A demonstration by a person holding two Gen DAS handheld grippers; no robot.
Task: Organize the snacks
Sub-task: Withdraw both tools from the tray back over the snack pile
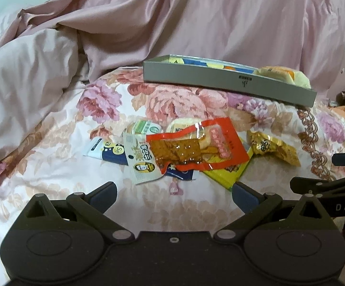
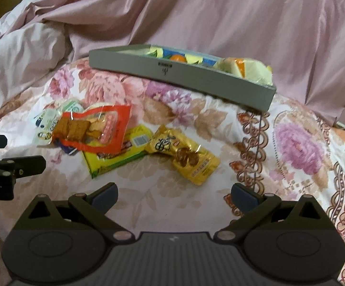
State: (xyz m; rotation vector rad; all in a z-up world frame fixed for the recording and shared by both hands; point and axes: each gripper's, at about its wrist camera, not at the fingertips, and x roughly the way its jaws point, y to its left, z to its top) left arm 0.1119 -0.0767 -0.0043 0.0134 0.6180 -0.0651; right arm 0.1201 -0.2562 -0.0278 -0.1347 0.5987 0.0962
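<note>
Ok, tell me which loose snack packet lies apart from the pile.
The gold packet, alone to the pile's right; the red packet and the others overlap one another.

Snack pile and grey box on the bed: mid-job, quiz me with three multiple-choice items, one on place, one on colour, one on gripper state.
1. Where does the gold foil snack packet lie?
A. Inside the box
B. On the floral bedspread, right of the pile
C. Under the red packet

2. What colour frames the clear-window packet of brown strips on top of the pile?
A. Red
B. Blue
C. Green

3. How do the left gripper and right gripper stand?
A. Both shut on packets
B. Left open, right shut
C. Both open and empty

Answers:
1 B: it rests alone on the floral bedspread, beside the flat yellow-green packet, outside the shallow grey cardboard box.
2 A: its border is red.
3 C: each wrist view shows its fingers spread with only bedspread between.
</note>
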